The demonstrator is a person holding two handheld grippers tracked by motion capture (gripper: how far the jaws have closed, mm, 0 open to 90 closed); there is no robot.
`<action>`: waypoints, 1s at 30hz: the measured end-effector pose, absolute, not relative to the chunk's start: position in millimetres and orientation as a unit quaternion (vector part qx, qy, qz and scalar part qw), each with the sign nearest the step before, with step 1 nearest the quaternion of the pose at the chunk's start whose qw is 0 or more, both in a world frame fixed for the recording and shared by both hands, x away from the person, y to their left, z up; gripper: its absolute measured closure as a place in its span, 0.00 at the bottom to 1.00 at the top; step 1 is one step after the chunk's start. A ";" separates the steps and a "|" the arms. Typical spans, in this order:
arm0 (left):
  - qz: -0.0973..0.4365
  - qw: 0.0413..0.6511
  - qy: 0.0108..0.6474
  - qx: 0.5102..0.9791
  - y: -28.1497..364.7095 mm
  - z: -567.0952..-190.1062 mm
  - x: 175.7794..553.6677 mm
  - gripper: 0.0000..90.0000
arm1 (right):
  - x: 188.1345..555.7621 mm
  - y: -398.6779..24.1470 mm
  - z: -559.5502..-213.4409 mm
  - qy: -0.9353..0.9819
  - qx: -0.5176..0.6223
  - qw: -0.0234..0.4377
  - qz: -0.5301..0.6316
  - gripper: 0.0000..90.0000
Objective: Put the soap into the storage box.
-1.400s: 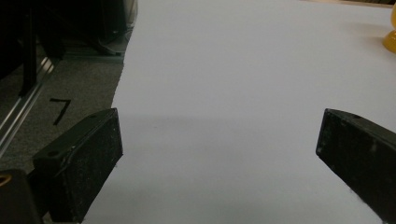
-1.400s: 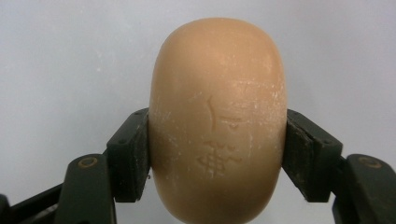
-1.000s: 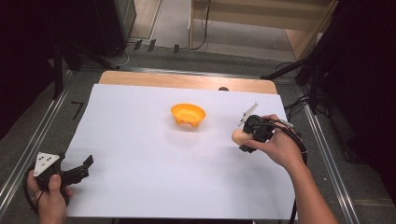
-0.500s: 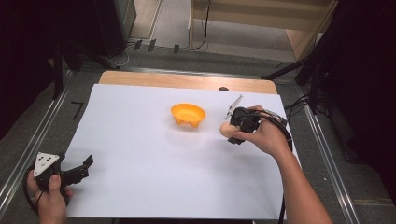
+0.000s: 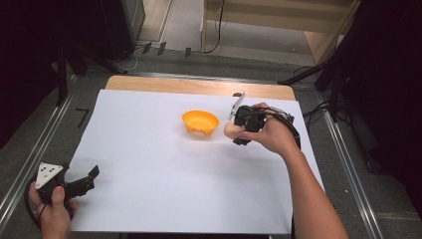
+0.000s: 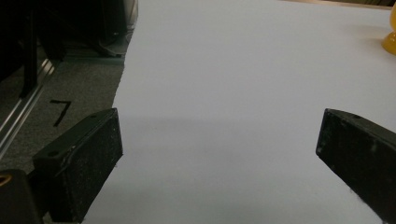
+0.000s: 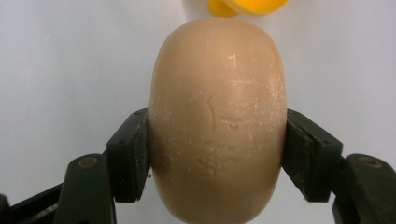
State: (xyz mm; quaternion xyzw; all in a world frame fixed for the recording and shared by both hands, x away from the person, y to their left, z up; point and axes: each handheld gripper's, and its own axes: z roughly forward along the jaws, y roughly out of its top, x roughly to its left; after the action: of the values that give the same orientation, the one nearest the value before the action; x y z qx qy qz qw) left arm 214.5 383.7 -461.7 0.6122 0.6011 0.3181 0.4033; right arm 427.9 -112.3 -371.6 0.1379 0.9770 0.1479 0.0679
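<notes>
Soap [image 7: 217, 126]: a tan, rounded bar, clamped across its middle between the right gripper's black pads; in the high view [image 5: 230, 130] it hangs over the white sheet, just right of the bowl.
Right gripper [image 5: 234, 130]: clenched on the soap, held in the person's right hand [image 5: 271, 134], jaws pointing left toward the bowl.
Left gripper [image 5: 88, 179]: released, jaws spread wide with nothing between them; it rests at the near left corner of the sheet in the left hand [image 5: 52, 209], well apart from the soap.
Bowl [image 5: 200, 122]: small, orange, upright on the sheet past its middle; in the right gripper view [image 7: 247, 6] its orange edge peeks out just beyond the soap's far end. Whether soap and bowl touch, I cannot tell.
In the way: the bowl is the one thing near the soap; the sheet around both lies bare.
Sheet [image 5: 149, 164]: white paper covering most of the table, with broad open room to the left and toward the person.
Edges: a strip of bare wood [image 5: 169, 84] shows beyond the sheet's far edge; metal rails [image 5: 348, 164] run along both sides of the table, the right one near the right forearm.
</notes>
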 end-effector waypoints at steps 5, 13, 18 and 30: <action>0.319 0.405 0.600 0.612 383.8 -461.8 214.4 0.01 | 432.9 -103.2 -373.1 0.978 0.123 0.068 0.153 0.37; 0.320 0.404 0.600 0.612 383.9 -461.7 214.0 0.01 | 443.2 -80.4 -373.3 0.980 0.107 0.067 0.155 0.37; 0.321 0.405 0.600 0.611 383.7 -461.7 213.7 0.01 | 445.8 -69.1 -372.1 0.980 0.098 0.071 0.157 0.37; 0.322 0.406 0.598 0.612 383.5 -461.8 213.3 0.01 | 457.7 -36.9 -368.5 0.983 0.074 0.074 0.149 0.37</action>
State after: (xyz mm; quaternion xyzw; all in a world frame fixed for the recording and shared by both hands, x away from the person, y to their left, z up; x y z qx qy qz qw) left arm 213.3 383.5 -461.8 0.6118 0.5976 0.3217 0.4064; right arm 457.7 -36.9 -368.5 0.0739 0.9832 0.1494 0.0743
